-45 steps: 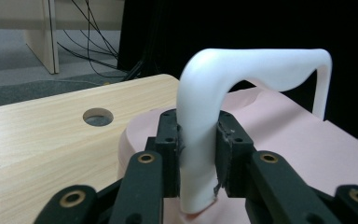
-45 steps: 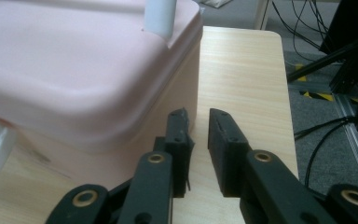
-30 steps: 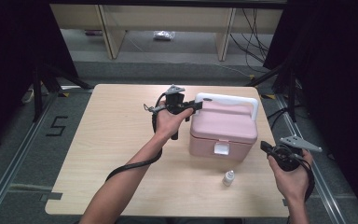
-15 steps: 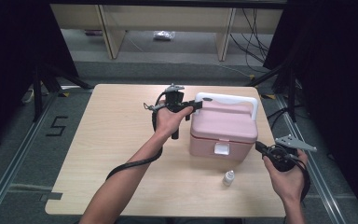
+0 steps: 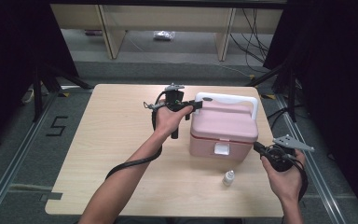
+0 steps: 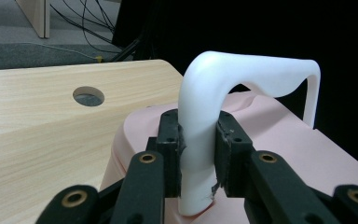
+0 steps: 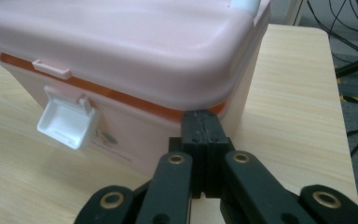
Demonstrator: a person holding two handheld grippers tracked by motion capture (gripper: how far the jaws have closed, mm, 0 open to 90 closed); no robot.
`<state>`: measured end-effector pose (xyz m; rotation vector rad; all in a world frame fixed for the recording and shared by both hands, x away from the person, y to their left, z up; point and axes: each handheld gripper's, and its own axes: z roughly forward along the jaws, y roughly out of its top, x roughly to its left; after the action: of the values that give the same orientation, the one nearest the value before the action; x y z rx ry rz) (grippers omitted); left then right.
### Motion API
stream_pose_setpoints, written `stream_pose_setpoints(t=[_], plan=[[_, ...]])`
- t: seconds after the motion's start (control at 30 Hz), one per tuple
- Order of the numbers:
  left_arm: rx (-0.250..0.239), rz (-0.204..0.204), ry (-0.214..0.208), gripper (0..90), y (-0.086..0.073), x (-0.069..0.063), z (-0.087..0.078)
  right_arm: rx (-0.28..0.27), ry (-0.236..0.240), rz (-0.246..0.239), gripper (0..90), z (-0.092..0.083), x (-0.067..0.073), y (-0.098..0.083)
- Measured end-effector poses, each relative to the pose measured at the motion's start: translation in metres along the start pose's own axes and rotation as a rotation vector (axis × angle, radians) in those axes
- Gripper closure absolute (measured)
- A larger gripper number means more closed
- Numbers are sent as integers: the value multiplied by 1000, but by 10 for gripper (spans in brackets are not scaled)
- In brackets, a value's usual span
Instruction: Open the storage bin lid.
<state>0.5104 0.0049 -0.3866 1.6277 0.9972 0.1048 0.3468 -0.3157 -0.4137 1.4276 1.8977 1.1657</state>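
A pink lidded box (image 5: 223, 128) stands right of the table's middle, its white handle (image 5: 230, 99) raised over the lid. My left gripper (image 5: 196, 107) is shut on the handle's left leg (image 6: 196, 154), which sits clamped between the two pads. A white latch (image 7: 67, 120) hangs unclipped on the box front (image 5: 222, 149). My right gripper (image 7: 204, 125) is shut with nothing in it, its tips against the lower rim of the lid near the box's front right corner (image 5: 257, 147). A thin orange gap shows under the lid there.
A small white dropper bottle (image 5: 228, 178) stands on the table in front of the box. The light wooden table (image 5: 116, 140) has a round hole (image 6: 88, 96) near its far edge. Dark floor and cables lie beyond the right edge.
My right gripper has come in from the table's right edge toward the box's front right corner. The left gripper kept its hold on the handle.
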Motion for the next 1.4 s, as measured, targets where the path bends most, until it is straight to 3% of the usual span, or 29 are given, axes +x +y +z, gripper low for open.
stream_pose_setpoints(t=[0.03, 0.2, 0.23, 0.27, 0.3, 0.4, 0.43, 0.47, 0.5, 0.57, 0.67, 0.7, 0.73, 0.83, 0.87, 0.93, 0.97, 1.03, 1.07, 1.13, 1.17, 1.2, 1.27, 1.3, 1.33, 1.4], plan=[[-6, 9, -1, 735, 0, 0, 0, -20, -5, -33, 900, 0, -2, 1], [-27, 71, 5, 709, 1, -2, -1, -48, -5, -22, 900, 0, -2, 3], [-34, 79, -3, 680, 1, -3, -1, -50, -4, -25, 900, 0, -2, 3], [-39, 86, 1, 629, 1, -4, -2, -48, 2, 4, 900, -1, 1, 3], [-47, 101, 2, 595, 1, -5, -3, -65, -3, -23, 900, 0, -1, 4], [-67, 152, 8, 497, 0, -10, -8, -66, -4, -23, 900, -1, -1, 6], [-71, 168, 11, 483, 0, -11, -12, -64, -5, 19, 900, -2, 2, 6], [-72, 183, 17, 474, -1, -13, -15, -70, -17, -24, 900, -2, -1, 8], [-79, 200, 21, 464, -2, -13, -19, -73, -15, -27, 900, -3, -2, 9], [-92, 222, 20, 482, -3, -15, -27, -75, -13, -28, 900, -3, -2, 9], [-115, 235, 19, 507, -4, -17, -42, -79, -10, 9, 900, -4, 1, 10], [-115, 235, 19, 516, -4, -17, -42, -79, -10, 9, 900, -4, 1, 10], [-122, 245, 14, 516, -4, -19, -48, -83, -13, -23, 900, -3, -1, 11], [-139, 288, -3, 619, -7, -24, -60, -88, -12, 5, 900, -4, 1, 13], [-139, 305, -8, 709, -8, -25, -63, -89, -16, -12, 900, -5, 0, 15], [-128, 337, -25, 746, -13, -30, -70, -95, -17, 13, 900, -5, 2, 16], [-124, 347, -34, 777, -16, -32, -73, -100, -22, -22, 900, -4, 0, 17], [-120, 362, -55, 819, -21, -34, -77, -96, -25, 0, 900, -5, 2, 19], [-119, 362, -63, 843, -23, -34, -78, -104, -29, -37, 900, -4, 0, 20], [-115, 382, -72, 876, -28, -37, -81, -105, -25, -19, 900, -4, 1, 21], [-111, 386, -80, 886, -31, -38, -82, -100, -27, -33, 900, -4, 0, 22], [-108, 386, -85, 892, -32, -39, -82, -92, -28, -2, 900, -6, 2, 22], [-101, 400, -99, 894, -38, -41, -83, -102, -31, -44, 900, -5, 0, 24], [-101, 403, -106, 895, -41, -41, -83, -103, -31, -25, 900, -5, 1, 25], [-101, 411, -111, 895, -43, -42, -83, -108, -33, -51, 900, -5, -1, 26], [-93, 426, -114, 895, -48, -43, -82, -101, -22, -5, 900, -5, 3, 27]])
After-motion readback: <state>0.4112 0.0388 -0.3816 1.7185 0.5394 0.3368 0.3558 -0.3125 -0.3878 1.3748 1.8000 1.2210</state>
